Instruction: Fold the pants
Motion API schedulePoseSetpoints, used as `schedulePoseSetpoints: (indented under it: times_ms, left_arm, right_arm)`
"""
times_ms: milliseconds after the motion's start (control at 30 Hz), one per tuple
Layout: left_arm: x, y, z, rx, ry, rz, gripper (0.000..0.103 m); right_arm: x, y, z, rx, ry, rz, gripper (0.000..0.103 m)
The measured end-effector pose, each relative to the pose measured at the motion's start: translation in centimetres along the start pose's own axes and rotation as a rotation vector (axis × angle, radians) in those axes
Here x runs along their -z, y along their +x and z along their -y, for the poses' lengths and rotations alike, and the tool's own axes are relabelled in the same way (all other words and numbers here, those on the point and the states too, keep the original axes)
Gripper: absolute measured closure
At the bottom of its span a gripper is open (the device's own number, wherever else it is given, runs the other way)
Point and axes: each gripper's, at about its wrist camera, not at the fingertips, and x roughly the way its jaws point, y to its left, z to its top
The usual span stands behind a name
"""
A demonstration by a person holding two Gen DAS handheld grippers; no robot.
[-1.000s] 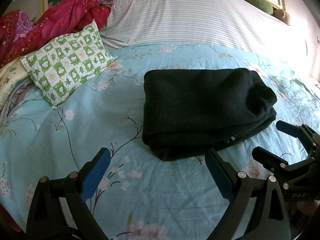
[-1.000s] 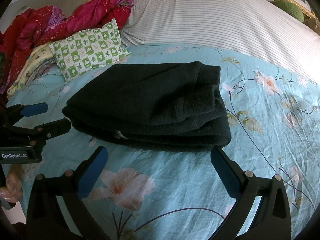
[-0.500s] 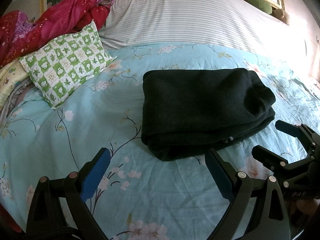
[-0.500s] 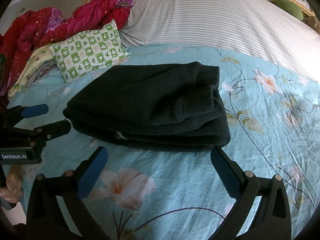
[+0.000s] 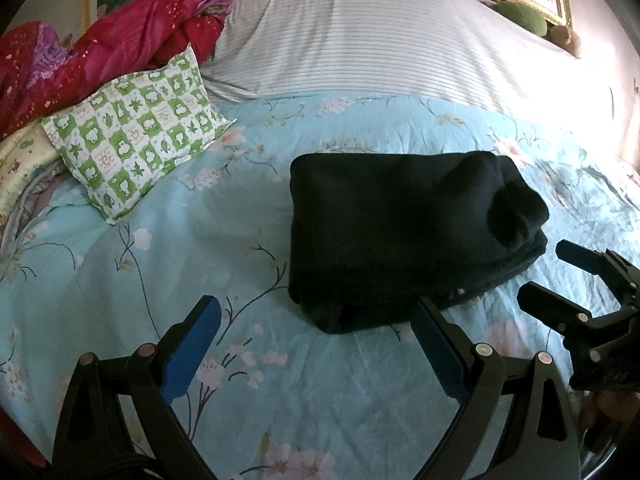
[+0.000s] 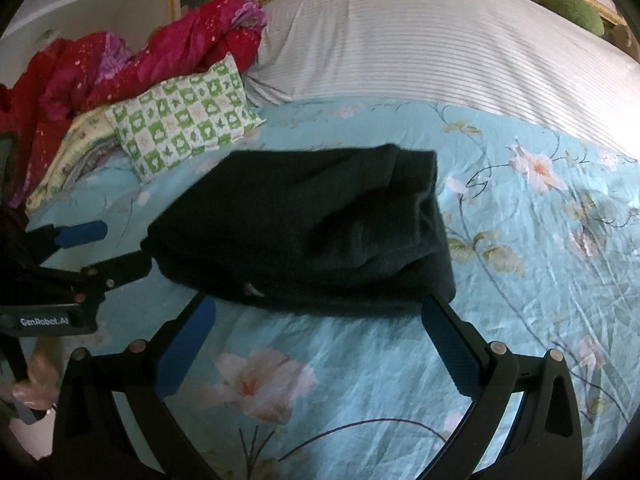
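Left edge: red quilt [image 5: 100, 56] bunched up, green checked pillow [image 5: 136, 140] leaning against it, striped pillow [image 5: 360, 40] behind. Left gripper [image 5: 314, 344] hovers over the floral bed sheet [image 5: 140, 248], fingers spread wide, holding nothing, its right fingertip just at the pants' near edge. Black pants [image 5: 400, 232] lie folded in a thick stack mid-bed, not gripped. Right gripper [image 6: 318, 330] sits just in front of the pants [image 6: 304, 228], fingers wide apart, empty, right fingertip next to the stack's near corner.
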Motion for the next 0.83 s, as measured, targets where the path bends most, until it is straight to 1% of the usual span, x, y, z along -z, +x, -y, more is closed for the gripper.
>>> schedulePoseSetpoints:
  times_ms: [133,200,333,433,600,700,833]
  left_arm:
    - [-0.5,-0.2,-0.3,0.008,-0.018,0.005,0.007]
    - [-0.9,-0.3,-0.4,0.006,-0.021,0.011,0.007]
    - [-1.5,-0.1,-0.8,0.006,-0.049,-0.006,0.009]
    - [-1.9,0.1,-1.0,0.017,-0.065,-0.026,0.010]
    - [-2.6,0.3,-1.1,0.012,-0.088,-0.049,0.010]
    - [-2.7,0.1,-0.7,-0.014,-0.071,-0.037,0.010]
    - [-2.7,0.3,-0.3,-0.017,-0.065,-0.047,0.010]
  right_arm:
    - [-0.9,0.0,0.2,0.001,0.007,-0.022,0.000]
    - [-1.4,0.1,0.1,0.015,-0.004,-0.039,0.000]
    - [-2.4,0.1,0.3,0.013,0.000,-0.071,0.000]
    - [-2.9,0.0,0.5,0.011,0.001,-0.077,0.000]
    - [-3.2,0.4,1.2,0.005,0.013,-0.095,0.000]
    - [-3.1,0.7,1.7,0.007,0.033,-0.115,0.000]
    - [-2.9,0.8,2.3,-0.005,0.072,-0.121,0.000]
